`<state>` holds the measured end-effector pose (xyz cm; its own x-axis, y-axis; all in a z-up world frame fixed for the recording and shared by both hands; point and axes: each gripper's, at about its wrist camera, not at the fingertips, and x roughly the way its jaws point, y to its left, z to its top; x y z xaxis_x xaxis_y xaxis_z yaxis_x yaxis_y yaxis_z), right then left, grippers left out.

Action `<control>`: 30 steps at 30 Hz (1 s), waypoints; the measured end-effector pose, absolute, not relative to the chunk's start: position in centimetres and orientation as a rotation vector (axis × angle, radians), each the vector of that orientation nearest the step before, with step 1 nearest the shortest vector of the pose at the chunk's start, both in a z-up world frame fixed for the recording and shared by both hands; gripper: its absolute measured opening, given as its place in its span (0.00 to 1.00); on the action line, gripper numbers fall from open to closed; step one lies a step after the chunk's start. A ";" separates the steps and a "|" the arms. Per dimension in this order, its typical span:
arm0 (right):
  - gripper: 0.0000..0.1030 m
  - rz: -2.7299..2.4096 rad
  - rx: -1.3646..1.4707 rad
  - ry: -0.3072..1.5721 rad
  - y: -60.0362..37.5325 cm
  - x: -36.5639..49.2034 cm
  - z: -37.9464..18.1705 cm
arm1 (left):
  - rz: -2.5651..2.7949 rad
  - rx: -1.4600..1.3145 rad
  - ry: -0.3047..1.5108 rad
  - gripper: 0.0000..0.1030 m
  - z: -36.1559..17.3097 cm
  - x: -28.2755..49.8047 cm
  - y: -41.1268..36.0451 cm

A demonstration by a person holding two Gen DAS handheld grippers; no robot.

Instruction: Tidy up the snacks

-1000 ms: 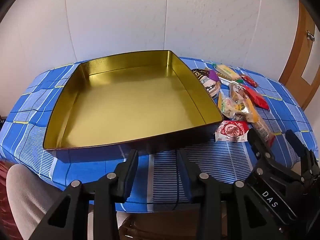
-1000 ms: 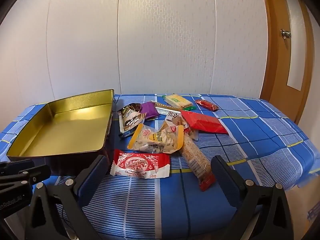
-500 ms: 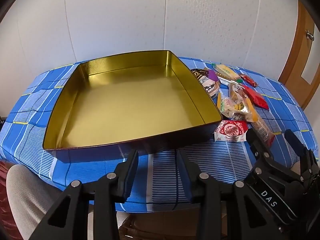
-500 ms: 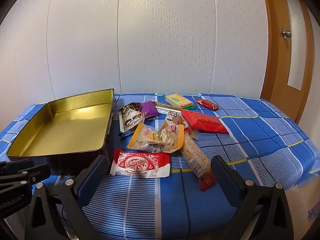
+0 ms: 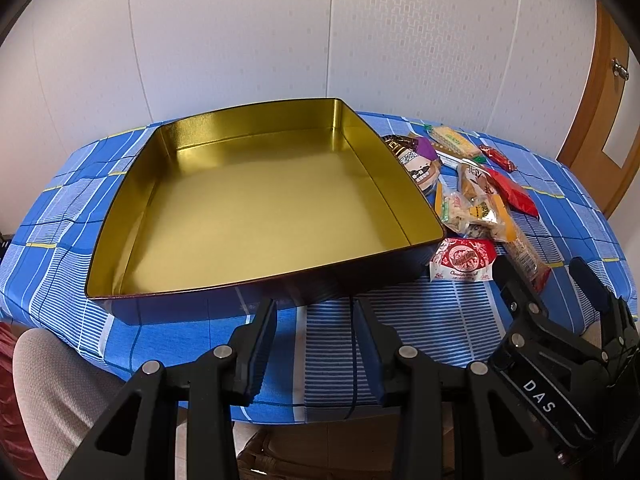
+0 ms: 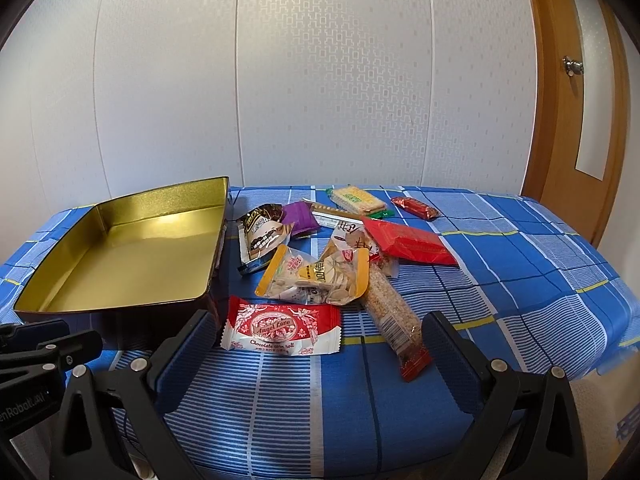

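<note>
An empty tin [image 5: 256, 130], gold inside and dark outside, sits on the left of the blue checked table [image 6: 500, 264]. Right of the tin [image 6: 120, 204] lies a pile of snacks. Nearest is a red-and-white chocolate roll packet [image 6: 280, 330] [image 5: 464, 258]. Behind it are an orange-edged seed bag [image 6: 316, 276], a long sesame bar [image 6: 392, 316], a red packet [image 6: 408, 242], a brown-and-white packet [image 6: 260, 236] and crackers [image 6: 356, 200]. My left gripper [image 5: 314, 332] hovers open and empty before the tin's front wall. My right gripper [image 6: 320, 360] stands wide open just short of the chocolate roll, holding nothing.
A white panelled wall backs the table, and a wooden door [image 6: 568, 120] stands at the right. The table's front edge lies under both grippers. A person's knee [image 5: 44, 392] shows at the lower left, and a wicker object [image 5: 304, 452] sits beneath the table.
</note>
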<state>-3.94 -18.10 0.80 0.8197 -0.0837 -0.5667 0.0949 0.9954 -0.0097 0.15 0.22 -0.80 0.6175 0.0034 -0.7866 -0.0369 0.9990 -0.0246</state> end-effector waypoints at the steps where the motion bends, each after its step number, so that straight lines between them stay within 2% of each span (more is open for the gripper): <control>1: 1.00 -0.095 0.020 0.602 -18.1 -3.9 0.8 | 0.024 -0.039 0.905 0.39 -0.8 0.1 0.2; 30: 1.00 -0.095 0.030 0.613 -18.2 -3.7 0.4 | 0.025 -0.042 0.929 0.39 -1.1 0.4 0.2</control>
